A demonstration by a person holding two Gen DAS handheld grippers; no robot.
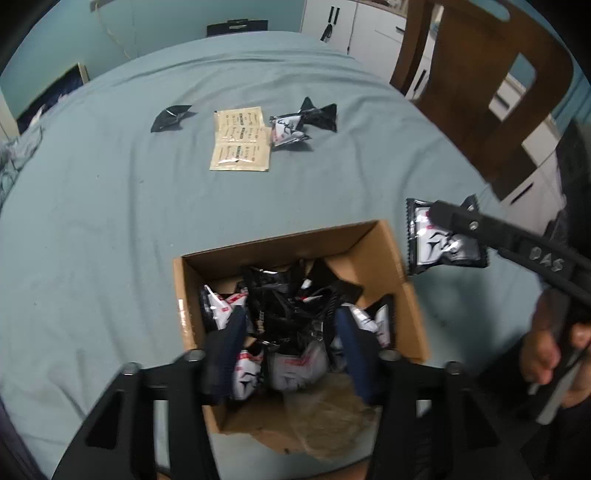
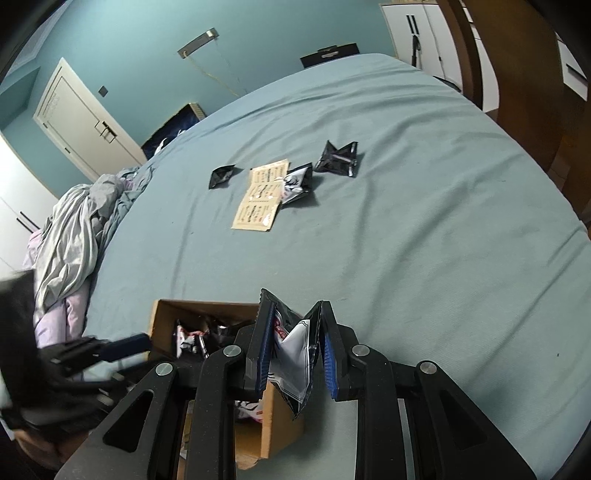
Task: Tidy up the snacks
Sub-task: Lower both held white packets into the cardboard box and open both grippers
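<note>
An open cardboard box (image 1: 399,258) on a blue-grey cloth holds several black and white snack packets (image 1: 288,317); the box also shows in the right wrist view (image 2: 162,317). My left gripper (image 1: 291,332) is open, its fingers down inside the box over the packets. My right gripper (image 2: 293,343) is shut on a black and white snack packet (image 2: 295,354), held just right of the box; the packet also shows in the left wrist view (image 1: 439,243). Farther off lie a black packet (image 1: 171,117), beige sachets (image 1: 240,140) and two more packets (image 1: 288,131).
A wooden chair (image 1: 476,92) stands at the far right of the table. Crumpled grey and pink laundry (image 2: 74,236) lies off the table's left side. White cabinets (image 1: 351,22) and a blue wall are behind.
</note>
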